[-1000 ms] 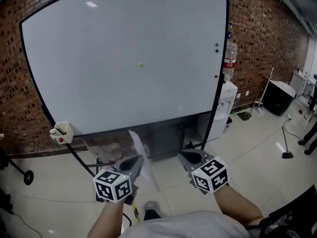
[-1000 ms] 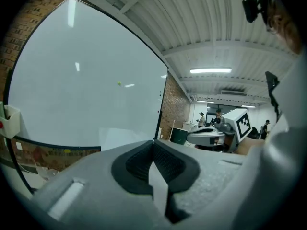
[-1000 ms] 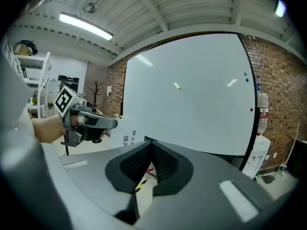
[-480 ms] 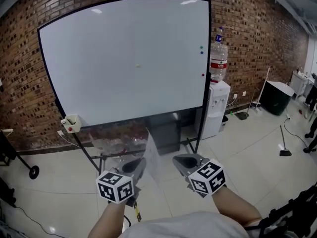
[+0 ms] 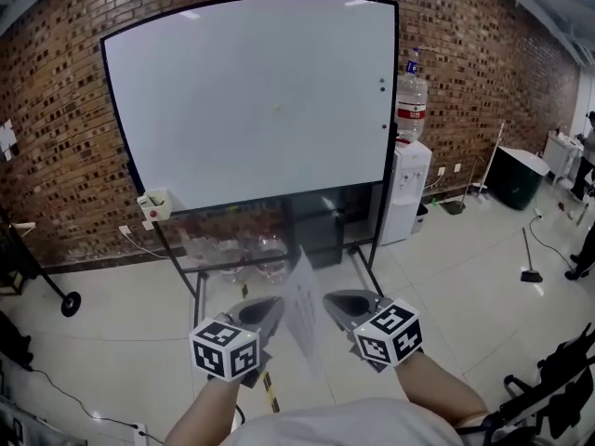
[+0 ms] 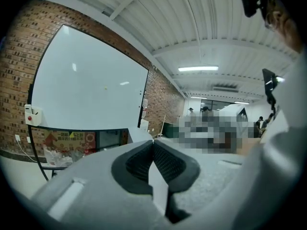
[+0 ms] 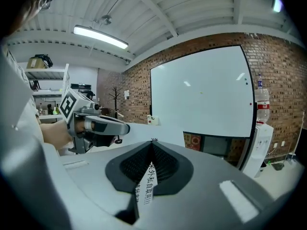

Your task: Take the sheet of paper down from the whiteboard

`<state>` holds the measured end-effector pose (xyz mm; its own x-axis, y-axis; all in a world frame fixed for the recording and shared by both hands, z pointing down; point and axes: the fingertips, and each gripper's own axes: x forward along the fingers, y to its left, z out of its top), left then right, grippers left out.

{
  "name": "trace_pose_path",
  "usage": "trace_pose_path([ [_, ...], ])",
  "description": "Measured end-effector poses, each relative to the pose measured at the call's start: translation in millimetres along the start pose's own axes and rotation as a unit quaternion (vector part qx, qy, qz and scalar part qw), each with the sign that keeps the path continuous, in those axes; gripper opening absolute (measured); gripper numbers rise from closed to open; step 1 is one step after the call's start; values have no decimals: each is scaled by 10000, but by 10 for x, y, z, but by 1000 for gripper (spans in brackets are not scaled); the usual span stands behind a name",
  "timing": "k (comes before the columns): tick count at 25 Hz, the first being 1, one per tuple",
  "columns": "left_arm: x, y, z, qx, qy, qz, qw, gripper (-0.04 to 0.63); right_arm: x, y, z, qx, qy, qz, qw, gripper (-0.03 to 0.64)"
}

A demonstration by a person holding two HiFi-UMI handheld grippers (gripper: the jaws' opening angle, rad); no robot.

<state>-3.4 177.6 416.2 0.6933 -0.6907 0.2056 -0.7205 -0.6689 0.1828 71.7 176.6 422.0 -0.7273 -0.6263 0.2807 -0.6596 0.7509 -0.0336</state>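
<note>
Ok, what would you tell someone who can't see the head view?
The left gripper and right gripper each pinch a sheet of paper held between them. Ahead stands a whiteboard with no paper on it, against a brick wall, a water dispenser at its right.

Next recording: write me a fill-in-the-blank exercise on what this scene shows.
The left gripper and right gripper are both ____ on the sheet of paper.
The whiteboard stands before a ____ wall.
In the head view, the water dispenser stands to the whiteboard's ____.
Missing words: shut; brick; right.
</note>
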Motion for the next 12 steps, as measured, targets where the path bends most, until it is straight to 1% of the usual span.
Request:
trace_pose_path([
  [4,-493,-211,53,21,22,69,10000,2,-190,531,138,-12,-2,204,9998,2],
  [9,-736,-515,-138,-37,-40,80,10000,2,-478,776,1,-71,1,196,9998,2],
  [12,-807,-562,-185,12,-93,56,9999,2,-505,851,-23,-155,-35,169,9997,2],
])
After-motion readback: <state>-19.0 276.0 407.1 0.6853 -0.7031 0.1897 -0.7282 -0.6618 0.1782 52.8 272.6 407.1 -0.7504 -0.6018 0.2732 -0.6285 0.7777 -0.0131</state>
